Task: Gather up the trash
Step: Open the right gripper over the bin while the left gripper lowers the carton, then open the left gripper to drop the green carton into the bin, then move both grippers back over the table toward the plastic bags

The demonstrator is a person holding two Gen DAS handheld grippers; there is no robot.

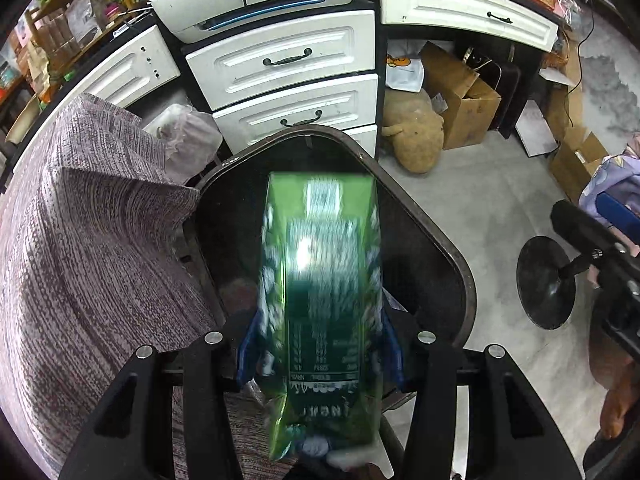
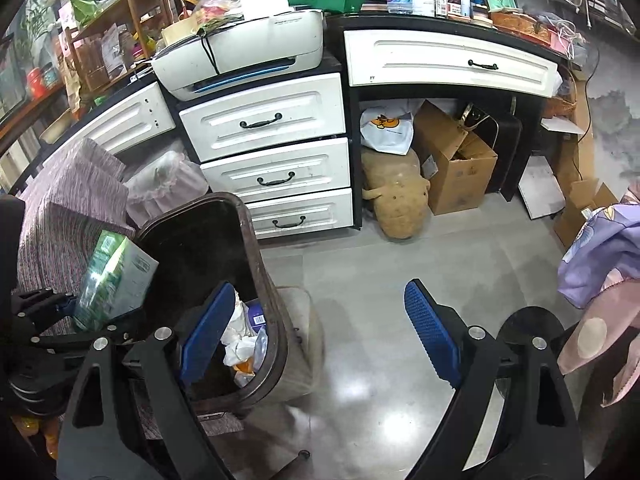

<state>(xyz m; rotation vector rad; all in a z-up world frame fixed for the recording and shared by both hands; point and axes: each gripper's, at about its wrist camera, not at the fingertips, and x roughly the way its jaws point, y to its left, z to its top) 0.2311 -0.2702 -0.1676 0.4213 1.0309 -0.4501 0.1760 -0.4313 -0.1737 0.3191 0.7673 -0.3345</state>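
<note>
Green and glossy, that's the carton point(image 1: 324, 300) in play, a printed drink or snack box pinched between the blue pads of the left gripper point(image 1: 320, 354), which is clamped on its lower end. It hangs right over the open mouth of the dark trash bin point(image 1: 448, 240), nearer the bin's left rim on the side of the striped purple fabric point(image 1: 80, 240). From the right wrist view you can see the same carton point(image 2: 116, 280) tilted above that left rim, with the left gripper point(image 2: 68, 304) under it.

How will it handle? Looks light and probably empty, thin card with a slick printed skin. The walls appear to bow where the pads bite, so it's soft enough to crush and slippery enough to slide. A hold low on the broad faces, as here, seems right; squeeze harder and it would likely fold rather than resist. Nothing fragile about it, by my read.

The right gripper point(image 2: 320, 332) is spread wide with nothing between its blue pads, hovering at the bin's right rim above the grey floor point(image 2: 400, 264). Down inside the bin point(image 2: 276, 312) there's already crumpled white paper and wrappers point(image 2: 244, 344).

Judging the step: the carton sits over the opening, so a release should drop it in, though its tilt toward the left rim could catch the edge.
</note>
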